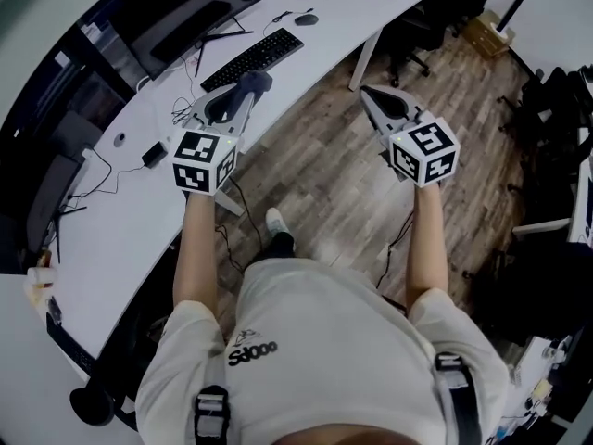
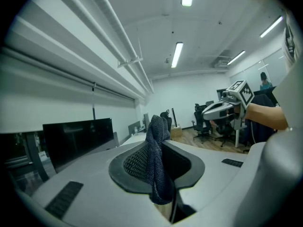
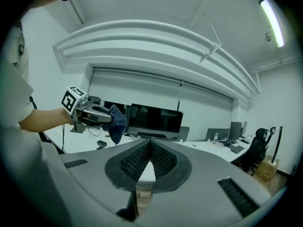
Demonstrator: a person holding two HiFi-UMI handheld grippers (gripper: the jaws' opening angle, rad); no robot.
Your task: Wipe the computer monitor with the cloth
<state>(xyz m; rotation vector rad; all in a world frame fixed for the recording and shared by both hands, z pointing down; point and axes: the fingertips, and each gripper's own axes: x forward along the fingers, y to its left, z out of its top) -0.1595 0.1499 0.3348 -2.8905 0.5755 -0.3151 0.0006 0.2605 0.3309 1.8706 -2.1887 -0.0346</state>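
Observation:
My left gripper (image 1: 243, 93) is shut on a dark blue cloth (image 1: 258, 80) and hovers over the front edge of the white desk (image 1: 139, 221), just short of the keyboard. In the left gripper view the cloth (image 2: 156, 164) bunches up between the jaws and pokes out past the tips. The black monitor (image 1: 181, 26) stands at the back of the desk, its screen dark (image 3: 154, 119), some way beyond the cloth. My right gripper (image 1: 364, 90) is held over the wooden floor to the right of the desk, shut and empty (image 3: 150, 142).
A black keyboard (image 1: 252, 57) and a mouse (image 1: 306, 19) lie on the desk in front of the monitor. Cables and a small black box (image 1: 153, 154) sit nearer the left. Office chairs (image 1: 417, 26) stand on the floor (image 1: 324, 184) to the right.

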